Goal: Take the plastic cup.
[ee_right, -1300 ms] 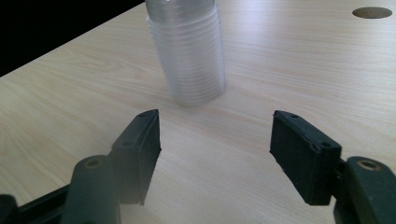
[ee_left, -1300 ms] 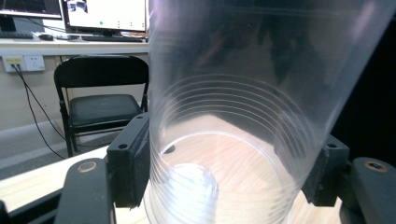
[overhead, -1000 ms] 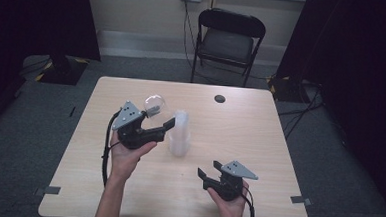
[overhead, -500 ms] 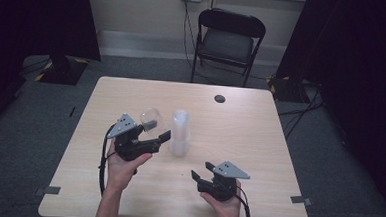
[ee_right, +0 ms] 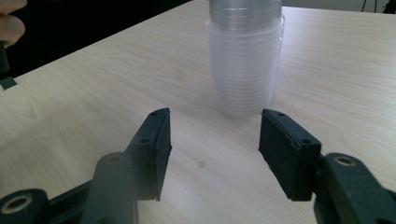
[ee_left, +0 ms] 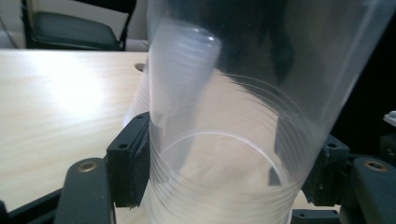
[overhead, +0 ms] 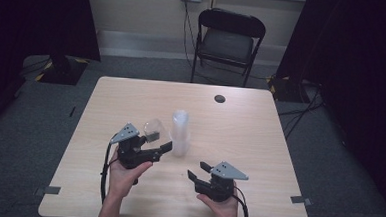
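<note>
Dim room, dark curtains at both sides of the high view; table (overhead: 131, 100) evenly lit from above, faint shadows only. Strong white glare on the table in the left gripper view, the clear cup (ee_left: 224, 116) close and soft, smearing what lies behind. Right gripper view sharper at the stack (ee_right: 245, 60), blurred along the bottom edge.

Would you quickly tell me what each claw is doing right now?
Left claw: closed on a clear plastic cup.
Right claw: open, holding nothing; its jaws have just been closing.
</note>
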Motion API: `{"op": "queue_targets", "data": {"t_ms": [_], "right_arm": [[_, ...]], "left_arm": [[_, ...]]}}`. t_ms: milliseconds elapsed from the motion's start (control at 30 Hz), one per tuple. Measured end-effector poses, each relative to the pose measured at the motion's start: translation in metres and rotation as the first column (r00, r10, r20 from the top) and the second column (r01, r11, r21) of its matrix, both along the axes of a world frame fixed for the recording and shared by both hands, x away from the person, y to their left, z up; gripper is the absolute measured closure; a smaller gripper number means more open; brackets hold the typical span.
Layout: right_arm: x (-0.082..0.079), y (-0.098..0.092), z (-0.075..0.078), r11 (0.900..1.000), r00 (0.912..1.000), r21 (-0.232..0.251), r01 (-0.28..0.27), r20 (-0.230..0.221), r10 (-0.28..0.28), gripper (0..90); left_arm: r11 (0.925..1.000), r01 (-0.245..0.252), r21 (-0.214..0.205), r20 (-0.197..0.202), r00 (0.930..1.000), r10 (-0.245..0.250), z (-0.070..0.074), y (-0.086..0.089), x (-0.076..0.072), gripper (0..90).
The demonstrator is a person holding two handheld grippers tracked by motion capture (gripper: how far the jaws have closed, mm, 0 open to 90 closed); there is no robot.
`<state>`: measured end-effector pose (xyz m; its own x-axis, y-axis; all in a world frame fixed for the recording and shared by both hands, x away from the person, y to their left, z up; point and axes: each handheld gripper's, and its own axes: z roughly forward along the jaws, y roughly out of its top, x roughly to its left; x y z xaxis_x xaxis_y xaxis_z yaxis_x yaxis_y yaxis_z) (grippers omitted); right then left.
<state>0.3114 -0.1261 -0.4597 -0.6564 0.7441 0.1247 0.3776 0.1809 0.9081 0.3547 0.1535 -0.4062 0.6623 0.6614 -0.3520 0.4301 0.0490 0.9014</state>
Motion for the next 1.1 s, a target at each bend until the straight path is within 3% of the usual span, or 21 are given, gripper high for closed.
{"op": "queue_targets", "data": {"t_ms": [167, 267, 433, 567, 667, 1100], "right_arm": [[-0.003, 0.005, 0.002, 0.9999, 0.9994, 0.011, -0.012, 0.032, 0.012, 45.5], [-0.004, 0.009, 0.003, 0.9994, 0.9984, 0.015, -0.031, 0.049, 0.03, 47.3], [-0.007, 0.014, 0.003, 0.9987, 0.996, 0.008, -0.051, 0.074, 0.05, 49.0], [-0.01, 0.016, 0.005, 0.9979, 0.9905, -0.027, -0.059, 0.123, 0.062, 50.0], [-0.012, 0.017, 0.005, 0.9971, 0.9872, -0.023, -0.073, 0.141, 0.075, 52.2], [-0.015, 0.019, 0.006, 0.9966, 0.9711, -0.031, -0.076, 0.225, 0.081, 59.7]], "left_arm": [[0.9993, 0.022, -0.029, -0.032, 0.9992, -0.023, -0.008, -0.003, -0.004, 31.0], [0.9955, 0.048, -0.082, -0.061, 0.9967, -0.053, -0.014, -0.004, -0.005, 30.6], [0.9935, 0.086, -0.075, -0.094, 0.9913, -0.093, -0.021, -0.009, -0.007, 31.1], [0.9895, 0.105, -0.1, -0.115, 0.9866, -0.116, -0.024, -0.012, -0.008, 31.3], [0.9866, 0.118, -0.113, -0.137, 0.9817, -0.133, -0.027, -0.015, -0.009, 31.3], [0.977, 0.169, -0.13, -0.172, 0.9667, -0.19, -0.035, -0.028, -0.013, 31.6]]}}
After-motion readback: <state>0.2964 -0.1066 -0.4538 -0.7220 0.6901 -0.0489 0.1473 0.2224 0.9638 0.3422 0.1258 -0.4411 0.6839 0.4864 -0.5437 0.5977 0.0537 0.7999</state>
